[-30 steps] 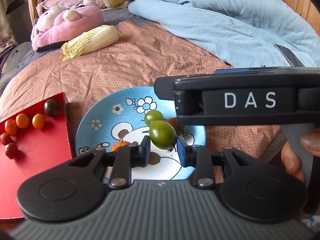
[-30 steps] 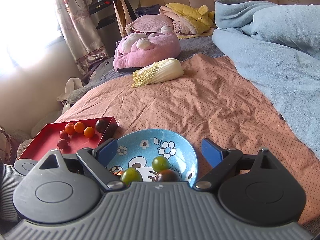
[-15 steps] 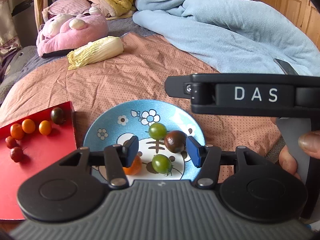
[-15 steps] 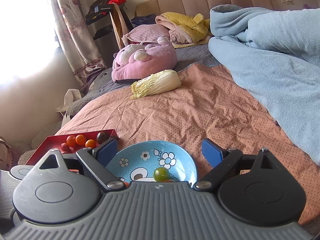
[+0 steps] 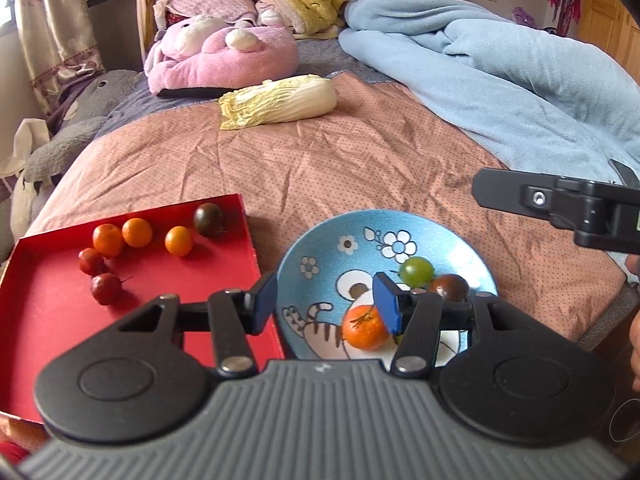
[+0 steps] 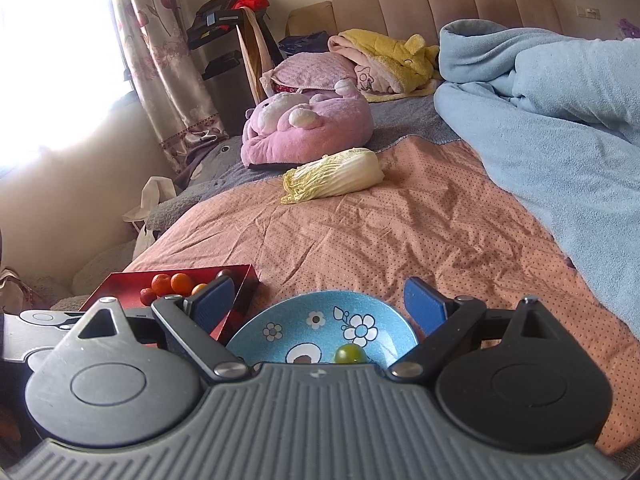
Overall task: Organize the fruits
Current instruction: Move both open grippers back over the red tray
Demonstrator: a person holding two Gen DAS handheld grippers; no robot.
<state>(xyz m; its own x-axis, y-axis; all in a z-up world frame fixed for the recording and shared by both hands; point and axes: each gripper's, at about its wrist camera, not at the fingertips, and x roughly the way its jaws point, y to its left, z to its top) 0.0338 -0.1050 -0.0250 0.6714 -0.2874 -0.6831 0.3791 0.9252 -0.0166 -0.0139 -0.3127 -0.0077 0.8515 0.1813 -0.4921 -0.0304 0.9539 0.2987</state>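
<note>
Room: bedroom, padded headboard, floral curtain [image 6: 160,60] by bright window at left.
Bed: salmon dotted sheet [image 5: 320,160]; crumpled light blue blanket [image 5: 500,72] on right side.
Far end of bed: pink plush cushion [image 5: 224,60], yellow plush [image 5: 304,8] behind it, napa cabbage [image 5: 280,100] lying on its side just in front of the cushion.
Red tray [image 5: 48,320]: on the sheet, left of the plate, edges nearly touching. Holds three orange fruits [image 5: 137,232], two small red ones [image 5: 106,289], one dark tomato [image 5: 209,214] near its far right corner.
Blue plate [image 5: 320,248]: cartoon tiger and flower print, near foot of bed.
Plate contents: green tomato [image 5: 417,271], dark brown tomato [image 5: 451,287] touching it on the right, orange fruit [image 5: 365,327] nearer the camera. Something green partly hidden behind the right blue pad, can't tell what.
Left claw [image 5: 326,306]: above the near left part of the plate, blue pads apart, nothing gripped; orange fruit sits on the plate below, by the right pad.
Right claw [image 6: 320,304]: pads wide apart, empty, above the plate's near side; only the green tomato [image 6: 350,354] shows over its body.
Right claw body: seen in left view at right edge, black [image 5: 560,208], with part of a hand [image 5: 634,336].
</note>
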